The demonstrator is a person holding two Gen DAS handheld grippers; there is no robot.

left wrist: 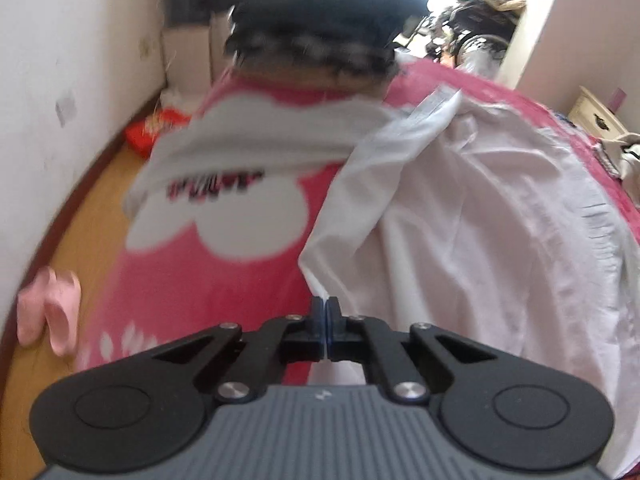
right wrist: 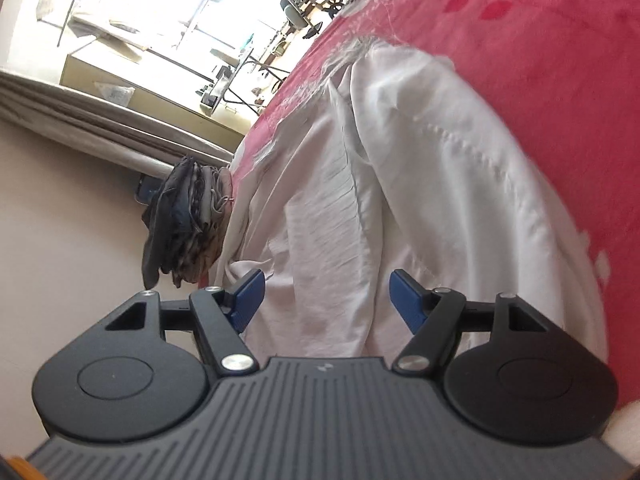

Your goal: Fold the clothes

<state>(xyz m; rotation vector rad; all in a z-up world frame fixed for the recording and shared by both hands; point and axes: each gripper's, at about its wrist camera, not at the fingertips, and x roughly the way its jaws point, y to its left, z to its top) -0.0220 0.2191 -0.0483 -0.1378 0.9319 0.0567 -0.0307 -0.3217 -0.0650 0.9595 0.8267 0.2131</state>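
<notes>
Blown-out window [right wrist: 168,12] glare, motion blur, fisheye-bent edges

- The left wrist camera sits just behind its hand-held gripper [left wrist: 326,312], tilted steeply down, close over the bed [left wrist: 208,280].
- The right wrist camera rides behind its hand-held gripper [right wrist: 326,296], rolled sideways, aimed lower along the bed.
- Both views share the white garment [left wrist: 460,220] [right wrist: 400,184] and folded pile [left wrist: 320,28] [right wrist: 188,216] ahead.
</notes>
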